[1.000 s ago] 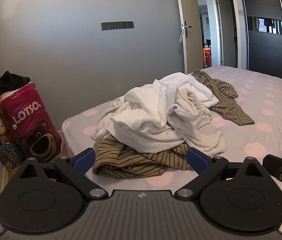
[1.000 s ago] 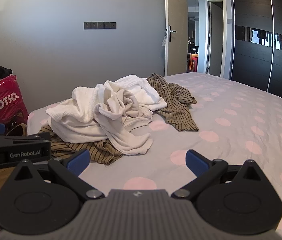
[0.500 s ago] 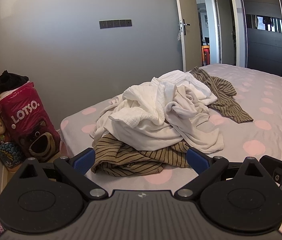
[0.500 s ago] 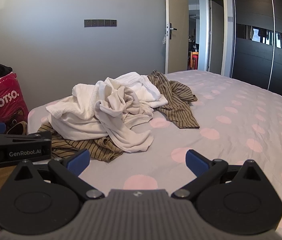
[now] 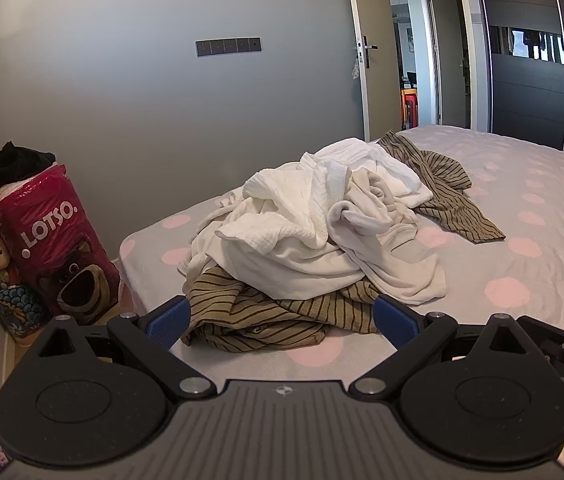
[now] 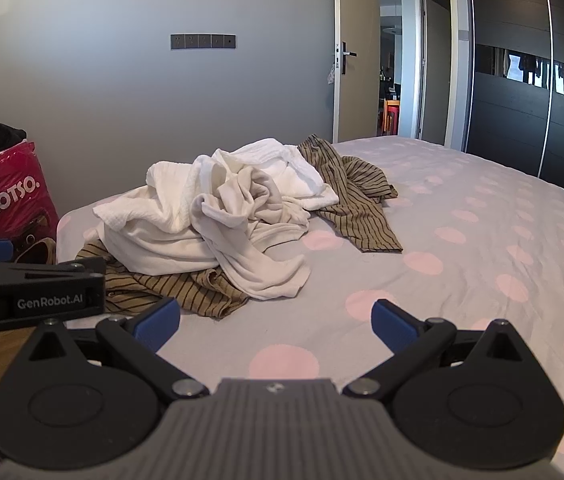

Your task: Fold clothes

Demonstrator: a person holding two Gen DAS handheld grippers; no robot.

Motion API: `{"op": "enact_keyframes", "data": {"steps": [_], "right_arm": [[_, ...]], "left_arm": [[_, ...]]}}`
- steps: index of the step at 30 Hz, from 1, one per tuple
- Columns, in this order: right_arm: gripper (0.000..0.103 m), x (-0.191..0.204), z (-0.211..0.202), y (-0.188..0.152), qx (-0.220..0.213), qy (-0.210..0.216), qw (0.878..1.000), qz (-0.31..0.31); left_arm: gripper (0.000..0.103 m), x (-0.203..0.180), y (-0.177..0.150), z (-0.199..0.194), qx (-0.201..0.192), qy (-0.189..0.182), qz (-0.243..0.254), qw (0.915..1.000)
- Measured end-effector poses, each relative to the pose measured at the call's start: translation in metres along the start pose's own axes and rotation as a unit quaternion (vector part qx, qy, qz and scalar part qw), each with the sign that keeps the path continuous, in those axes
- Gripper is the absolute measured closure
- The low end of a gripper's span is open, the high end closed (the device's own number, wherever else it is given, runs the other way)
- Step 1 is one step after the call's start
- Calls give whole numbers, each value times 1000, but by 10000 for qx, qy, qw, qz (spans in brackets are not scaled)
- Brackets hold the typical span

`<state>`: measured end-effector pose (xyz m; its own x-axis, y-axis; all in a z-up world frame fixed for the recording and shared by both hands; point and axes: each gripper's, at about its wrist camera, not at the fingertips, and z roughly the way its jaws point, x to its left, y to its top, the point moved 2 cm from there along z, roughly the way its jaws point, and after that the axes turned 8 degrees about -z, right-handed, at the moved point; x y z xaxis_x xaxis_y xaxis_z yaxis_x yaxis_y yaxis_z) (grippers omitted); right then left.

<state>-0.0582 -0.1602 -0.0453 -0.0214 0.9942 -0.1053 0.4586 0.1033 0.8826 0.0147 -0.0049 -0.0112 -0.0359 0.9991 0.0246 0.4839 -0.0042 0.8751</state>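
On the grey bed with pink dots, we face the crumpled heap of white and brown-striped clothes; a red Lotso bag stands left of it, and both our left gripper and right gripper gape empty.

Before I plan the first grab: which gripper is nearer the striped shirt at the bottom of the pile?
Left. The left gripper hangs right at the striped shirt, straddling its near edge; the right gripper sits over bare bedsheet, off to its right.

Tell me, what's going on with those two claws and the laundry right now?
Left gripper open, empty. Right gripper open, empty. Clothes pile unfolded on the polka-dot bed: white garments atop brown striped ones. Nothing between grippers and pile.
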Motion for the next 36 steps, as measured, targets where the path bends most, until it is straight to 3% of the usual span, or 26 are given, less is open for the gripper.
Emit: {"op": "enact_keyframes", "data": {"steps": [36], "right_arm": [[0, 5, 3, 1, 112, -20, 9999, -49]], "left_arm": [[3, 2, 1, -1, 25, -79, -9, 10000]]}}
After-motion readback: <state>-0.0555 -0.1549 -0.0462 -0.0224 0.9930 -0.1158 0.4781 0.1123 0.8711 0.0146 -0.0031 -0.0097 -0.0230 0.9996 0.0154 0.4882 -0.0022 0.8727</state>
